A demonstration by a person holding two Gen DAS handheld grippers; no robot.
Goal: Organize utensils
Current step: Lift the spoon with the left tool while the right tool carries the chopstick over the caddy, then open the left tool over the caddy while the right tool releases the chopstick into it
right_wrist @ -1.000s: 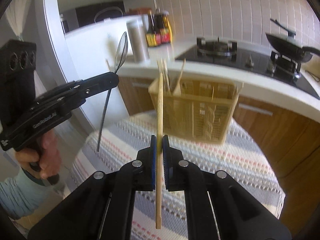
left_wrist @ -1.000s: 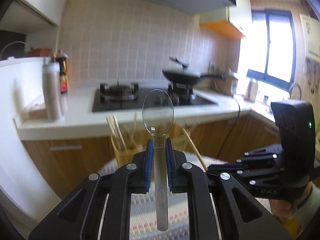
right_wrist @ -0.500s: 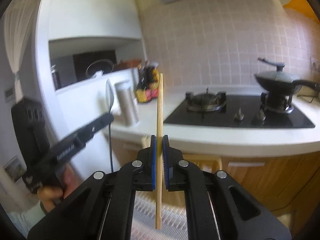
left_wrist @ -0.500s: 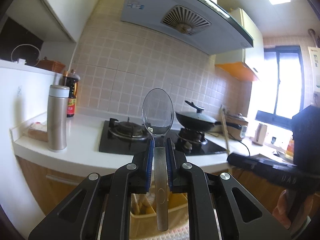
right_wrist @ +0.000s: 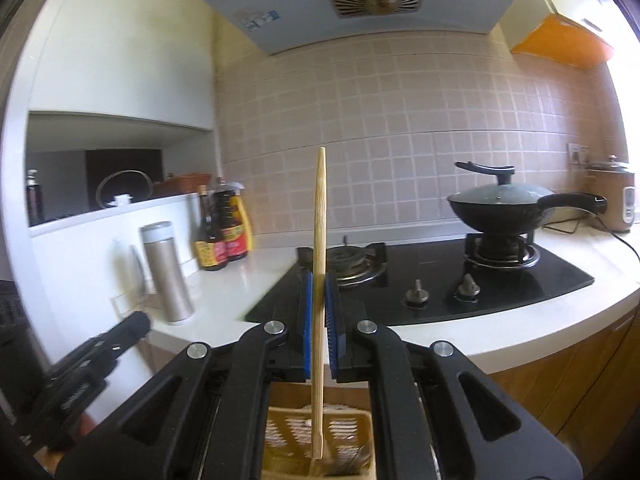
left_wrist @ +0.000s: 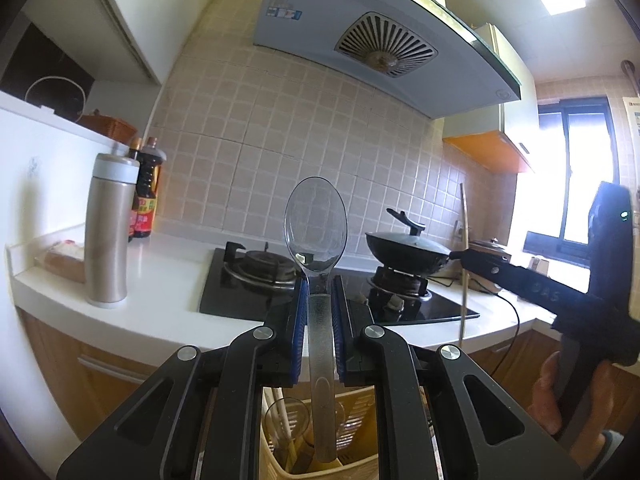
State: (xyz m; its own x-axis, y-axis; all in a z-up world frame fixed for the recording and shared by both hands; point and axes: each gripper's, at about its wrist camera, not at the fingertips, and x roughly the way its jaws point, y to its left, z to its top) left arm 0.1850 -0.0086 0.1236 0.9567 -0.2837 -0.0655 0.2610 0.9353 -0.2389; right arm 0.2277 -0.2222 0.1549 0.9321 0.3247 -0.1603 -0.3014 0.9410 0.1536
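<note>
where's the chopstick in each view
Left wrist view: the chopstick is a thin upright stick at the right, gripped by the right claw in front of the countertop edge.
Right wrist view: the chopstick stands upright at centre, clamped between the blue pads, its lower end over the utensil basket.
Shared landmark: the black lidded pan on the right burner of the stove.

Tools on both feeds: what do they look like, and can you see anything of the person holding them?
Both tools, left and right, are matte black plastic linkages with round silver pivot bolts and ribbed blue pads lining the fingers. The right unit's upright black housing carries a small green light and faint lettering on its arm. No cables show. A bare hand grips its handle, with a blue-grey cuff at the edge.
</note>
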